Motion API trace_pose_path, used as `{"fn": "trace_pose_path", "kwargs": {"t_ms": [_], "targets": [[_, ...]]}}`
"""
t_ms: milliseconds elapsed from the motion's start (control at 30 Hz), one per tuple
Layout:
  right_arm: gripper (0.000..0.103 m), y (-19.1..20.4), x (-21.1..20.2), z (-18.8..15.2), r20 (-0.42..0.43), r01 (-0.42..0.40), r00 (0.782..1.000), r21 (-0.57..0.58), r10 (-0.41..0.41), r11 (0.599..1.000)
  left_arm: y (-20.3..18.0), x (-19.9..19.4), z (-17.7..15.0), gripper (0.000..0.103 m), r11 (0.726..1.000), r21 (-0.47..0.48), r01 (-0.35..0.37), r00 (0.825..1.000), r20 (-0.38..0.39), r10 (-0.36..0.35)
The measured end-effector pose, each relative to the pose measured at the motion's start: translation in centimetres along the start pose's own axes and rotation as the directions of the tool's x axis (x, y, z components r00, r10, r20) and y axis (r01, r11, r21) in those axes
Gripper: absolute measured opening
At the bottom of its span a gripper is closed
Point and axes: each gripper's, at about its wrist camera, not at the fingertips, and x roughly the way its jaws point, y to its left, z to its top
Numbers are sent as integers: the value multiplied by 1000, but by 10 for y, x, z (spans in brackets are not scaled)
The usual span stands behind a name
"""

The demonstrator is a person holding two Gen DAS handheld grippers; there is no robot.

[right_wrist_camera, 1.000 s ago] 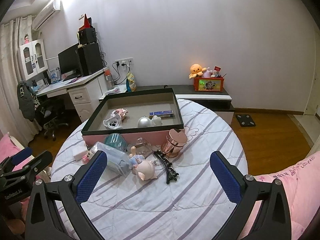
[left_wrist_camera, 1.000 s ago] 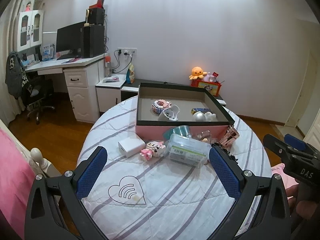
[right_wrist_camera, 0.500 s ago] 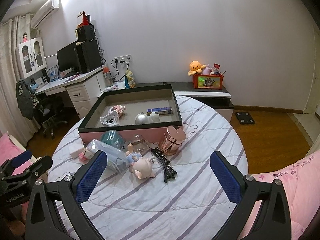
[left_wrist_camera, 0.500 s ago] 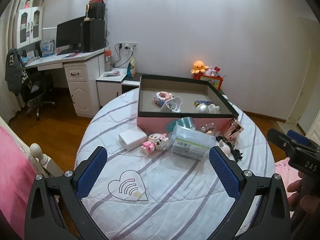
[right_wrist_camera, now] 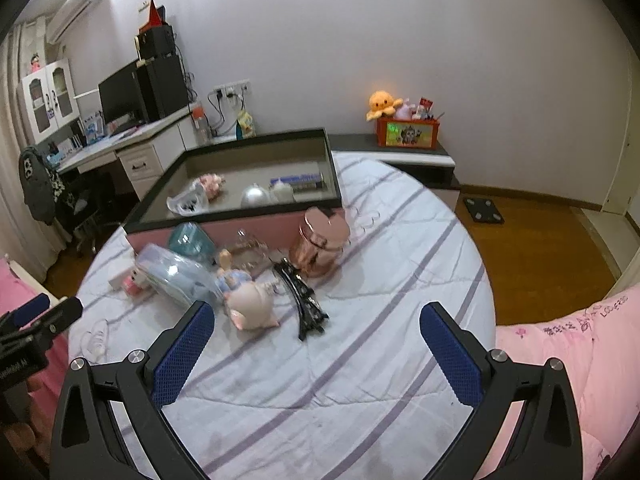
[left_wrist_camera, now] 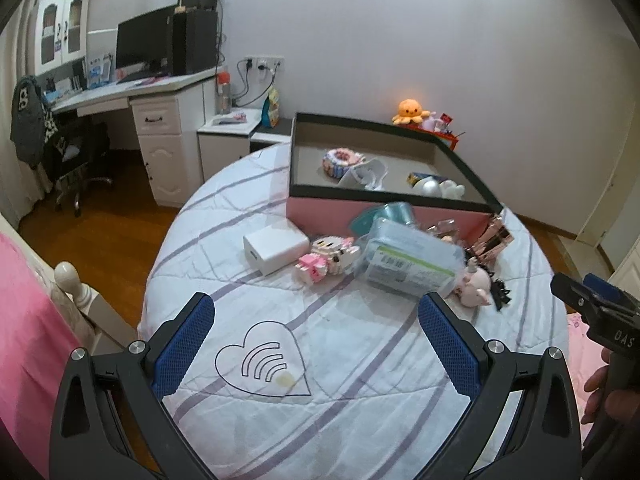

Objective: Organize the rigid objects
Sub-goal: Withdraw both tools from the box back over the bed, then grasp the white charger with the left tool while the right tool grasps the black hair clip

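A pink box with a black rim [left_wrist_camera: 384, 210] [right_wrist_camera: 256, 228] stands at the far side of a round striped table and holds several small items. In front of it lie a white box [left_wrist_camera: 276, 246], a pink block figure [left_wrist_camera: 326, 258], a clear plastic container [left_wrist_camera: 408, 262] [right_wrist_camera: 176, 276], a pig figure [right_wrist_camera: 252, 306], a black hair clip [right_wrist_camera: 304, 300] and a rose-gold jar [right_wrist_camera: 320, 242]. My left gripper [left_wrist_camera: 316, 340] is open and empty above the table's near side. My right gripper [right_wrist_camera: 316, 340] is open and empty, just short of the pig figure and hair clip.
The table cloth [left_wrist_camera: 360, 360] carries a heart drawing [left_wrist_camera: 262, 364]. A white desk with a monitor [left_wrist_camera: 140, 84] stands at the back left. A low cabinet with an orange plush [right_wrist_camera: 384, 102] is behind the box. Pink bedding [right_wrist_camera: 580, 360] lies at the right.
Both grippers have moved closer to the table and the objects look larger. Both stay open and empty. The objects have not moved.
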Motion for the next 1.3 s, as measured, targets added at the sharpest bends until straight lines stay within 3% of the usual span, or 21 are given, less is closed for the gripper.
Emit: {"fn": "trace_pose_path", "kwargs": {"t_ms": [400,700,933,1133,1233,1300], "targets": [[102,-6,60,-11,-136,28,990,-30,-32,999,25,43,-3,103,998,-14,-58,996,-75,57],[84,-4,92,-8,-186,26,982,-61,-37,998,52,90,14,103,990,27,-137,984,-107,139],[74,2,104,2,-178,21,983,-111,-40,994,50,121,26,103,987,137,-87,983,-152,107],[70,1,107,6,-173,-11,985,-112,-8,994,36,137,41,103,969,247,-30,984,-163,72],[57,3,105,6,-173,-23,985,-128,0,992,30,138,43,91,962,272,29,984,-175,20],[49,5,104,7,-178,-35,984,-138,10,990,26,136,41,70,959,273,75,982,-188,-23]]}}
